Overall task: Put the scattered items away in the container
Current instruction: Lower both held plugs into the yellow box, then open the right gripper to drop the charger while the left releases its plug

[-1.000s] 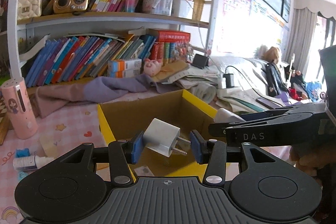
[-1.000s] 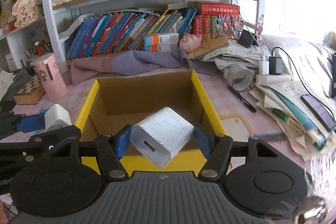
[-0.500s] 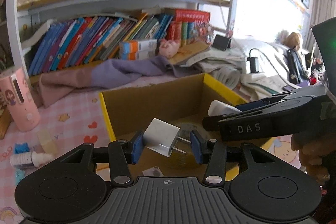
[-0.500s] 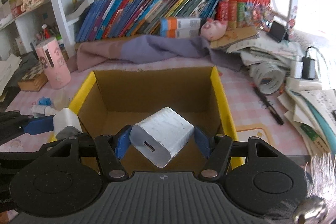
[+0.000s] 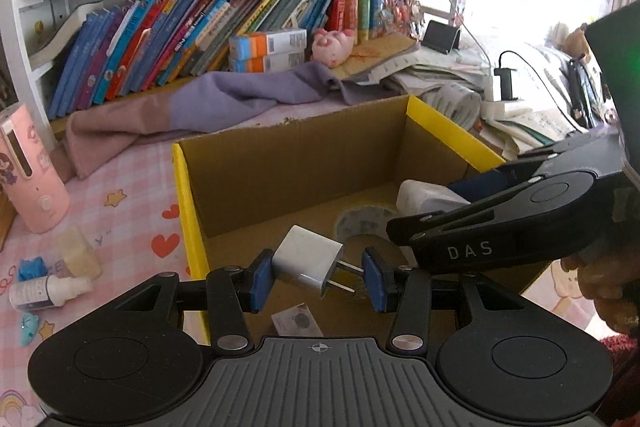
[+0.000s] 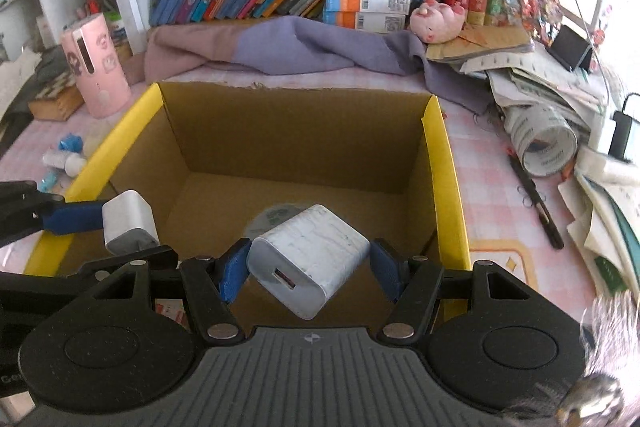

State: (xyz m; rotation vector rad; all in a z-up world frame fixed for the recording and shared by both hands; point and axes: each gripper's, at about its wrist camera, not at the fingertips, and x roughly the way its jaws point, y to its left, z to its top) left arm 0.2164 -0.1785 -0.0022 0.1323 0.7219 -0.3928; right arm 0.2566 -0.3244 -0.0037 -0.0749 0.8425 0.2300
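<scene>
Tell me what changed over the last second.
Both grippers moved forward and tipped down over the box, whose floor now shows. Nothing was grabbed or released: the left gripper keeps its small charger, the right gripper its big charger. Box and clutter stayed put.

small white plug [image 5: 308,261] tilted, prongs rightward, larger white charger [image 6: 308,261] tilted, USB port forward, both above open yellow-rimmed cardboard box [image 6: 444,163]

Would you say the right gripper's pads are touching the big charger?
Touching. The right wrist view shows both blue pads pressed against opposite sides of the big charger, holding it above the box.
</scene>
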